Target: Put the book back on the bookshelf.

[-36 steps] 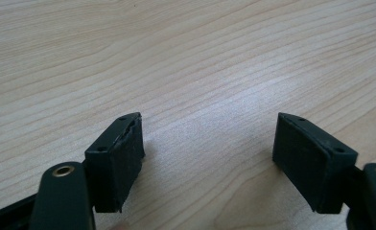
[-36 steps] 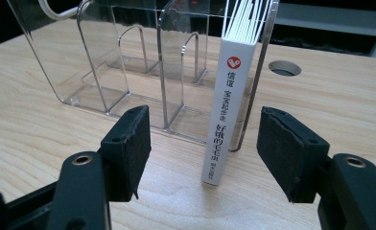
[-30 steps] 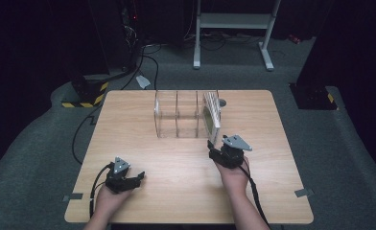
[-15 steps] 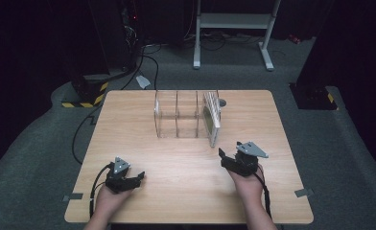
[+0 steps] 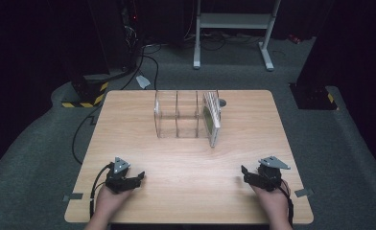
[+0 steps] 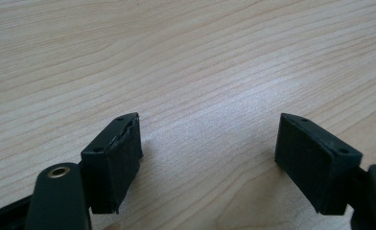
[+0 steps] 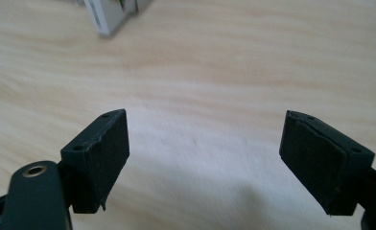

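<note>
A clear plastic rack [image 5: 176, 115] with several upright dividers stands at the back middle of the wooden table [image 5: 143, 143]. A grey-white book or case [image 5: 211, 116] stands on edge in its rightmost slot; its near corner [image 7: 110, 14] appears at the top of the right gripper view. My left gripper [image 5: 137, 178] rests near the front left edge, open, with bare wood between its jaws [image 6: 207, 158]. My right gripper [image 5: 246, 173] sits near the front right, also open and holding nothing [image 7: 203, 158].
A small dark round object [image 5: 222, 102] lies on the table just behind the rack's right end. Beyond the table are dark floor, cables, a yellow-black striped block [image 5: 83, 98] at the left and a white metal stand [image 5: 234, 28] at the back.
My right gripper has drawn back from beside the rack's right end to the front right of the table, away from the standing case. The left gripper has stayed put.
</note>
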Tool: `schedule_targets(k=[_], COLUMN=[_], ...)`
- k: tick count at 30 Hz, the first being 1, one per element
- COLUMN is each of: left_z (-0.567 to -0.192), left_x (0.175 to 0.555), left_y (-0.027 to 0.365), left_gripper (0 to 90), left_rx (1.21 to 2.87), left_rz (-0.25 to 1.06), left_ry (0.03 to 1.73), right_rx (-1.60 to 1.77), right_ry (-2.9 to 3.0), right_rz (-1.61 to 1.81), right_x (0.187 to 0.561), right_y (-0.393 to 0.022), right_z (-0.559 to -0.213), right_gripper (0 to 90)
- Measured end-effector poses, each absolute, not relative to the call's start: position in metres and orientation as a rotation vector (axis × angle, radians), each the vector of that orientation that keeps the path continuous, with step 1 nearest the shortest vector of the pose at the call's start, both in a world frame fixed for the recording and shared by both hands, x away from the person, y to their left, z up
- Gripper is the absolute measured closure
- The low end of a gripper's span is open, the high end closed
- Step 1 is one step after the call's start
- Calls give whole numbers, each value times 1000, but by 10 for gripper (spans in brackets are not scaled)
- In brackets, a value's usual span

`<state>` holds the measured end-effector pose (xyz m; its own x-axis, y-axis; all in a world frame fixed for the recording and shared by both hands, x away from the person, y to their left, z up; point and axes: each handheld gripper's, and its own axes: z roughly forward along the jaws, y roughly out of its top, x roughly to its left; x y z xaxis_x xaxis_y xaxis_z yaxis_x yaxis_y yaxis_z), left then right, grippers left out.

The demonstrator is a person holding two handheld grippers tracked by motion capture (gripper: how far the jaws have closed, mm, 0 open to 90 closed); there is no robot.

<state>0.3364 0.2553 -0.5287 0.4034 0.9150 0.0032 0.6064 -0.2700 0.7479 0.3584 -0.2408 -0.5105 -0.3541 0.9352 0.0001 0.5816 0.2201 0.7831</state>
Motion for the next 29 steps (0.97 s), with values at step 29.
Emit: schedule_targets(k=[29], left_z=[-529], left_x=[338], left_y=[254], left_gripper=[224], left_rx=[1989], left_rz=[588], left_ry=[1301], right_rx=[1499], right_ry=[2041], right_rz=[840], right_x=[356], right_y=[-232], right_z=[-524], right_gripper=[164])
